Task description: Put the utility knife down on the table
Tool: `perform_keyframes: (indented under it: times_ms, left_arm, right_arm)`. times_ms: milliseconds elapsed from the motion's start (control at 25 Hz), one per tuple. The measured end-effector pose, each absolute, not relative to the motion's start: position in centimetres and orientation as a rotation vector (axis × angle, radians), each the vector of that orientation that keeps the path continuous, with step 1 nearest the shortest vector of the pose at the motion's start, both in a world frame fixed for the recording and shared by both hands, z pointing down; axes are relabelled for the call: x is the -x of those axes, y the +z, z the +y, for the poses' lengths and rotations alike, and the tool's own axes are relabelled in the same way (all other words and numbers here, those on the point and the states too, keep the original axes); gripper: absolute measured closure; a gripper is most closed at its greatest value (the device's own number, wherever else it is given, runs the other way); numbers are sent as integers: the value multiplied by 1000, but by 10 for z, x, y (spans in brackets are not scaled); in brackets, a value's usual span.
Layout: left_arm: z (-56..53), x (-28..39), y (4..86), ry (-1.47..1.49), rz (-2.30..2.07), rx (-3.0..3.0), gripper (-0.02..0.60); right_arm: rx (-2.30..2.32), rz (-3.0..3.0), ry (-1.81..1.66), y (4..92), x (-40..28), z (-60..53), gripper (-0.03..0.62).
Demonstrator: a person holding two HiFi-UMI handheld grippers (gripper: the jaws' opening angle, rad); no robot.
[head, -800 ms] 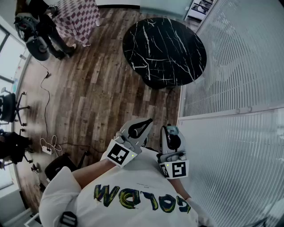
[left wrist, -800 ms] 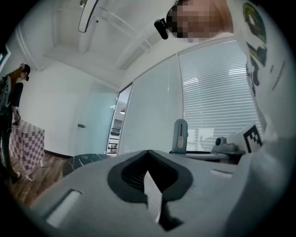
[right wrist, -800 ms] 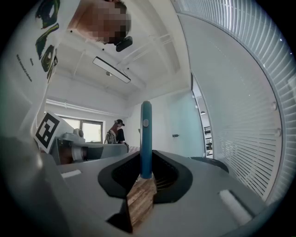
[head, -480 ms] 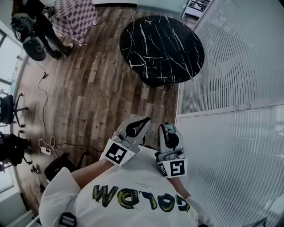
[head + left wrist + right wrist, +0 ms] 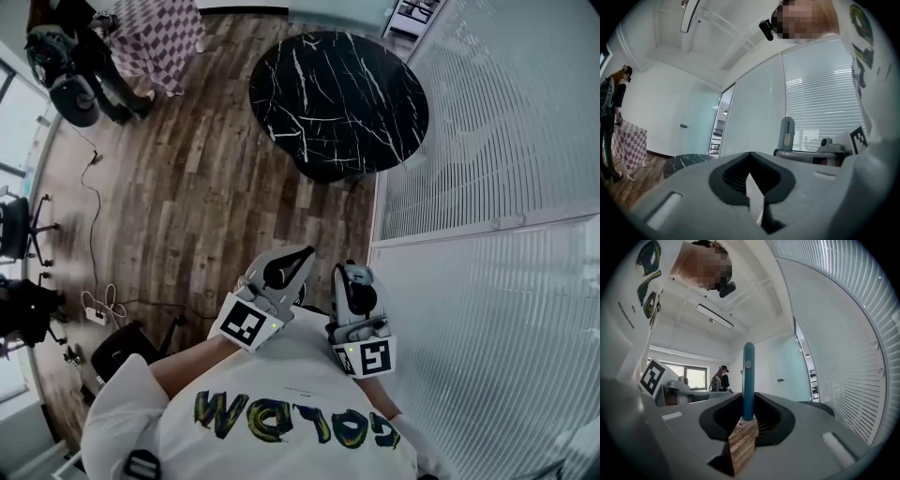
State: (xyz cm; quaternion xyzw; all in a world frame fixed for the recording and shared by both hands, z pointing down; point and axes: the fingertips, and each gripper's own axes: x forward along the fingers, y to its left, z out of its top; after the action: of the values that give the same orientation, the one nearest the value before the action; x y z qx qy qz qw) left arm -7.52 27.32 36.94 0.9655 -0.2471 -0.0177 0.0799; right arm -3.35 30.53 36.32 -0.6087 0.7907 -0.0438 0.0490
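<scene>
Right gripper view: the right tongs (image 5: 746, 423) are squeezed shut on the utility knife (image 5: 748, 380). The blue knife stands straight up out of them, with most of it poking past the tips. In the left gripper view, the left tongs (image 5: 754, 199) are pressed together with only a thin crack between them and nothing inside.

In the head view, both tongs are held close to the person's chest, side by side, and the knife is too small to pick out there. The round black desk (image 5: 337, 103) is well ahead of them and has not been reached yet. So I think this is the carrying step, and the knife has not been put down.

Next, I think the right tongs need to go forward over the desk, come down low, tip the knife flat and then let go. The left tongs have no job here.

There is lots of room. The wood floor (image 5: 216, 187) between the tongs and the desk looks bare. The desk top looks bare too, so any spot would do. It is safer to pick a spot away from the round edge, so the knife cannot slide off. A glass wall (image 5: 487, 309) with blinds runs close beside the right tongs, so going a bit left is safer.
</scene>
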Motion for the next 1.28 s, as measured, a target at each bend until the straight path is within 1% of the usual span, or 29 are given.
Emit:
perform_keyframes:
  times_ms: [360,760,1040,1280]
  left_arm:
    - [296,50,369,-49,-731,-2886,580]
    - [284,40,382,-4,-712,-2884,580]
    - [239,28,386,-18,-693,-2905,580]
    - [178,17,383,-40,-685,-2922,580]
  right_arm:
    - [1860,2418,-158,371,13,325,523]
    - [1869,2436,-187,381,2,310,523]
    - [1885,2446,-185,386,-9,266,523]
    - [1908,2453,-169,386,-19,203,523]
